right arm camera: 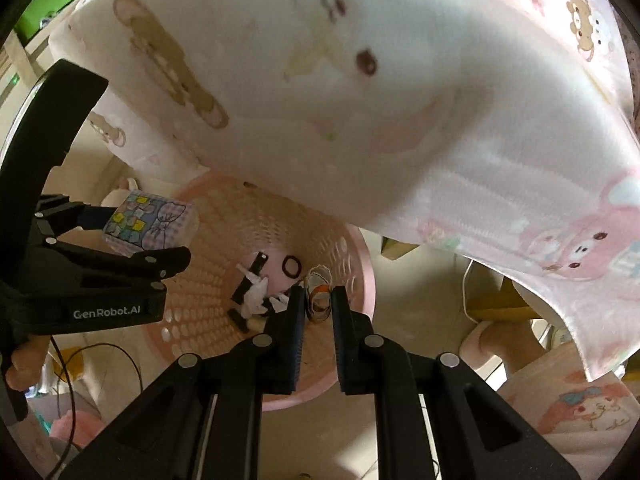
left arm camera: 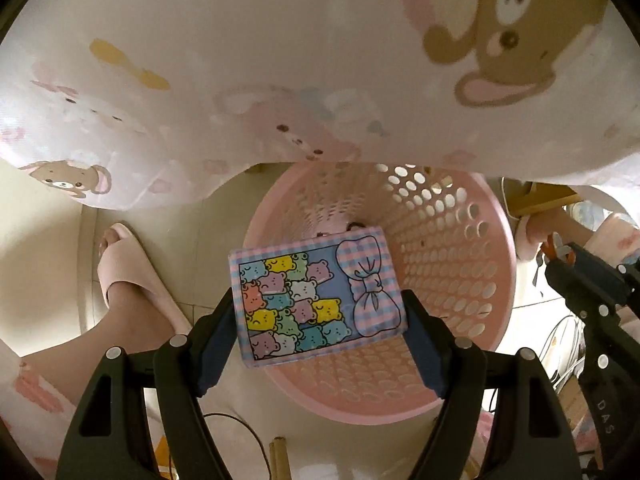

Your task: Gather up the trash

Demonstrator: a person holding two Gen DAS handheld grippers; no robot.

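Observation:
My left gripper (left arm camera: 320, 300) is shut on a small box with pastel bears and a checked bow (left arm camera: 316, 298). It holds the box over the mouth of a pink perforated basket (left arm camera: 460, 264) on the floor. The right wrist view shows the same box (right arm camera: 148, 226) in the left gripper (right arm camera: 136, 236) above the basket (right arm camera: 360, 264). My right gripper (right arm camera: 318, 300) hangs over the basket's near rim, its jaws a narrow gap apart with nothing between them. Trash lies in the basket's bottom: white crumpled paper (right arm camera: 256, 294), a black ring (right arm camera: 291, 266) and a tape roll (right arm camera: 320, 300).
A table edge draped in a white cloth with cartoon bears (left arm camera: 280, 80) overhangs the basket's far side. A foot in a pink slipper (left arm camera: 128, 280) stands left of the basket. Cables (right arm camera: 466, 292) and cardboard lie on the floor to the right.

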